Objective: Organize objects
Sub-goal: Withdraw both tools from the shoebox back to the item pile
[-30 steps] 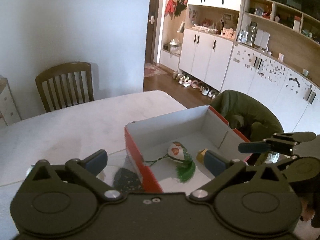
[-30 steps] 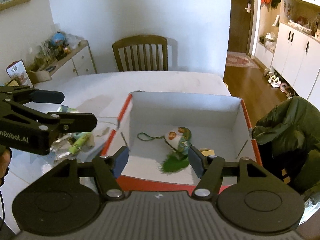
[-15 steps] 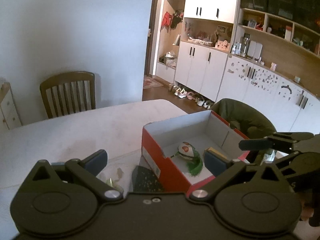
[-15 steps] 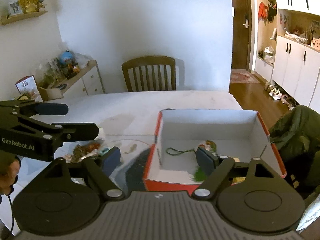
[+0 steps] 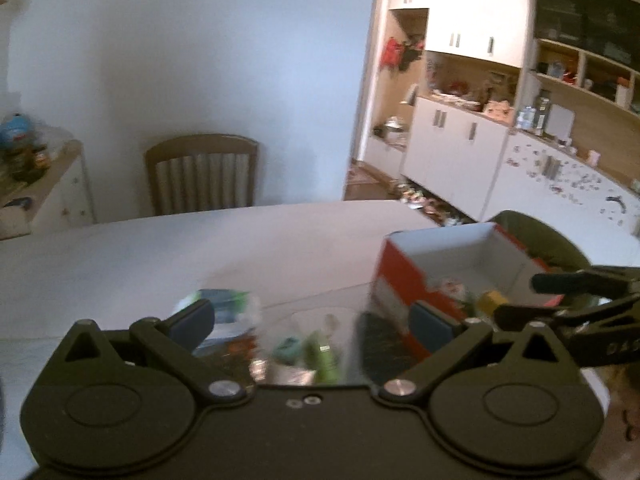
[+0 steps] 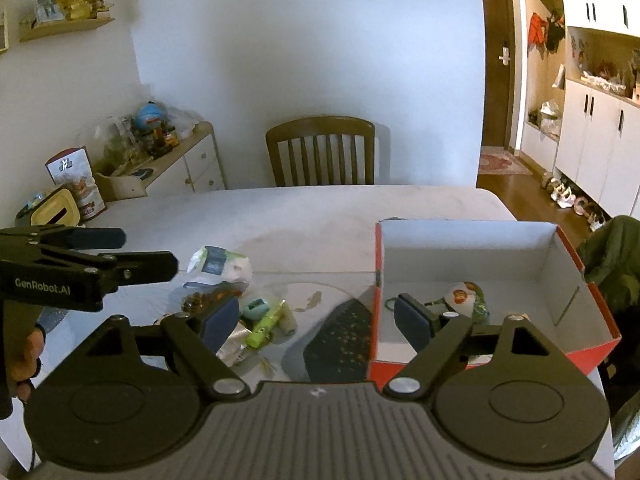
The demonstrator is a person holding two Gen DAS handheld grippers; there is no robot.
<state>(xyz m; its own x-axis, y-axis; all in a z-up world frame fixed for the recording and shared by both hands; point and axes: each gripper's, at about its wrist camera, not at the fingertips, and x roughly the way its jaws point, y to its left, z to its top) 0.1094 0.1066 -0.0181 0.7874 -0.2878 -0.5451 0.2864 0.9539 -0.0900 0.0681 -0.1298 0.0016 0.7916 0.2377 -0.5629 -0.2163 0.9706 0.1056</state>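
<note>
Right gripper [image 6: 316,322] above the near edge of the table [image 6: 320,216], jaws wide and just been opening, nothing between the pads. Left gripper [image 5: 310,318] likewise spread wide and empty, seen also from the right wrist at the table's left edge, gripped by a hand [image 6: 24,356].

Red box [image 6: 472,248] at the table's near right corner, white inside, open on top. Inside, near the front wall: a small pouch [image 6: 464,292] in white, red and green, with a dark cord [image 6: 394,300] trailing left along the floor of the box. From the left wrist, a yellow block [image 5: 492,302] also in there, blurred.

Left of the box, touching or just beside its left wall, a dark speckled piece [image 6: 340,336] flat on the table. Further left, near the front edge, a loose pile: green tube [image 6: 266,326], teal item [image 6: 256,307], brown snack bag [image 6: 204,298], and a white-and-green packet [image 6: 220,262] behind them. Foil wrapper [image 6: 236,346] under the tube's near end.

Chair [image 6: 320,152] at the far edge. Green jacket [image 6: 612,256] beyond the right edge.
</note>
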